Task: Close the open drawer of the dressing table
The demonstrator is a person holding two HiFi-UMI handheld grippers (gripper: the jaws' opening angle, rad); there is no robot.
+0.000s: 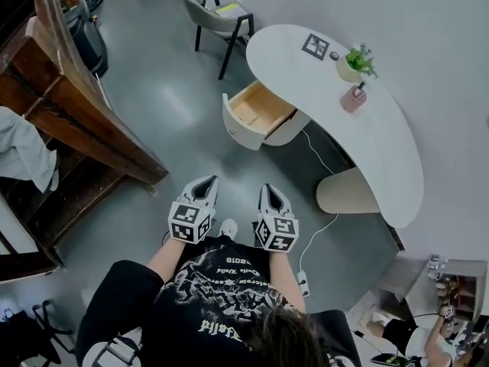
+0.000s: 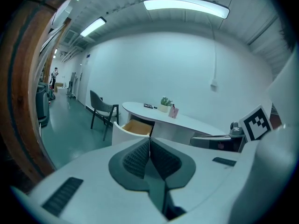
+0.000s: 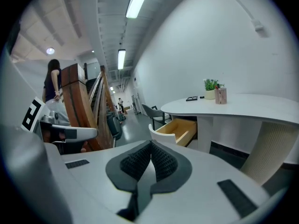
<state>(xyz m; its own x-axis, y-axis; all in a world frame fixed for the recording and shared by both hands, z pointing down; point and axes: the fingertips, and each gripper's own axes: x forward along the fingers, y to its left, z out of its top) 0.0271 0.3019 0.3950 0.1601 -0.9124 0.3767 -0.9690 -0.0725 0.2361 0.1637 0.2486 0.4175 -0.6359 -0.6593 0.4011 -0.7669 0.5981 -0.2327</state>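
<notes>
My left gripper [image 1: 206, 182] and right gripper [image 1: 270, 189] are closed, empty; the drawer [image 1: 256, 112] should slide easily, so I'd push its curved front

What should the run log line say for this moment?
stage: before contact | drawer: open, untouched | left gripper: shut, empty | right gripper: shut, empty | dressing table: ahead

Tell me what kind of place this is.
Probably a large indoor workshop or studio hall, not a home: a bare grey concrete-looking floor, long ceiling strip lights, and a curved white dressing table with an open pale wooden drawer against a plain wall.
</notes>
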